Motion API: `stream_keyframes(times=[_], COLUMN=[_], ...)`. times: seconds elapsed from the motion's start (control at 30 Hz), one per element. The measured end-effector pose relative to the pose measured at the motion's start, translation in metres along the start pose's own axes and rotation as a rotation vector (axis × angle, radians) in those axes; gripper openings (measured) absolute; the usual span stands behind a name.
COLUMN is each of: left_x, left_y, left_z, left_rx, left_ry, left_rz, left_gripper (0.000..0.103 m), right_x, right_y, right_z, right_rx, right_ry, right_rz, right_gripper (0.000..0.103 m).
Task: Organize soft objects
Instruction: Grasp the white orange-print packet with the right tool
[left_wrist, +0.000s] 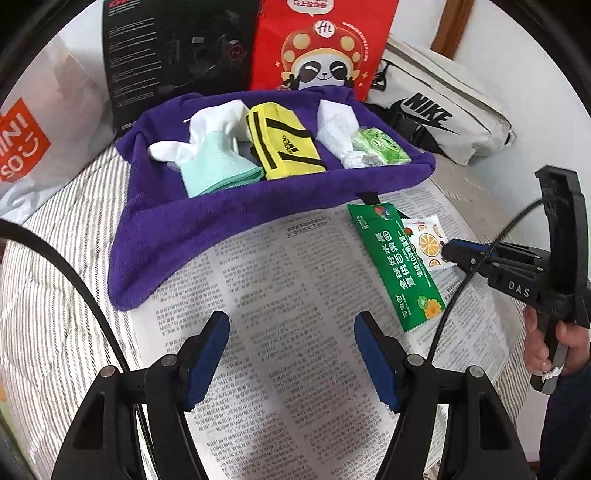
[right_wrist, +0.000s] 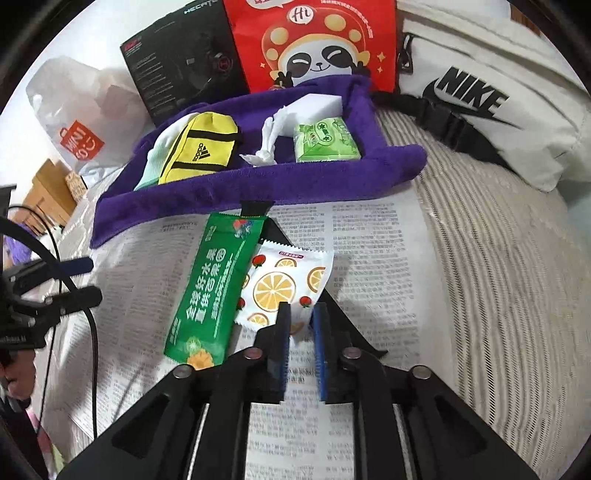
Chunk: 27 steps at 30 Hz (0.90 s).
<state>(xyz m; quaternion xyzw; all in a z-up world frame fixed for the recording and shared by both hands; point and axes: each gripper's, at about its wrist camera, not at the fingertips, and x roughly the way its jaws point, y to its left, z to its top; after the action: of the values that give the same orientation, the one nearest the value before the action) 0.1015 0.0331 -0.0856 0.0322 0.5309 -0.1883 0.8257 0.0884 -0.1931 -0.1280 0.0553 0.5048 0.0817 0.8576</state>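
Two flat sachets (right_wrist: 284, 284) overlap on newspaper (right_wrist: 369, 240).

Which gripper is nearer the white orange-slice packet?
Right. The right gripper sits at the orange-slice packet's near edge; the left gripper hangs over newspaper, clear of it.

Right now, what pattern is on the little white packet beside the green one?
Orange slices and small red strawberries on the white packet, clearest in the right wrist view.
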Motion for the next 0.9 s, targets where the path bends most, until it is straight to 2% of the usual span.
stream_keyframes(times=[0.03, 0.13, 0.33, 0.43, 0.57, 0.67, 0.7, 0.77, 0.83, 0.9], left_x=[-0.001, -0.002, -0.002, -0.001, -0.002, -0.003, -0.004, -0.003, -0.003, -0.003], left_y=[-0.001, -0.003, -0.011, -0.019, -0.028, -0.034, -0.035, -0.038, -0.04, -0.043], left_z=[-0.001, -0.005, -0.008, -0.007, -0.007, -0.007, -0.007, -0.007, -0.008, -0.008], left_rx=[-0.011, -0.051, -0.14, -0.181, -0.203, -0.214, -0.218, -0.22, -0.223, -0.222], left_ry=[0.001, 0.008, 0.009, 0.014, 0.015, 0.014, 0.015, 0.016, 0.017, 0.021], left_rz=[0.011, 0.049, 0.12, 0.141, 0.175, 0.195, 0.2, 0.202, 0.211, 0.209], left_gripper=[0.068, 0.068, 0.068, 0.068, 0.068, 0.068, 0.068, 0.068, 0.068, 0.068], right_x=[0.003, 0.013, 0.004, -0.006, -0.01, -0.004, -0.003, -0.001, -0.002, -0.006], right_y=[-0.001, -0.002, -0.006, -0.018, -0.047, -0.065, -0.068, -0.07, -0.068, -0.063], right_z=[0.002, 0.008, 0.011, 0.011, 0.011, 0.014, 0.014, 0.014, 0.011, 0.009], right_rx=[0.005, 0.004, -0.082, -0.12, -0.147, -0.142, -0.141, -0.138, -0.13, -0.131], right_ry=[0.001, 0.003, -0.01, -0.003, 0.018, 0.047, 0.052, 0.059, 0.055, 0.026], right_rz=[0.011, 0.059, 0.123, 0.116, 0.066, 0.062, 0.066, 0.091, 0.113, 0.132], right_gripper=[0.015, 0.001, 0.0, 0.0, 0.002, 0.01, 0.015, 0.055, 0.063, 0.066])
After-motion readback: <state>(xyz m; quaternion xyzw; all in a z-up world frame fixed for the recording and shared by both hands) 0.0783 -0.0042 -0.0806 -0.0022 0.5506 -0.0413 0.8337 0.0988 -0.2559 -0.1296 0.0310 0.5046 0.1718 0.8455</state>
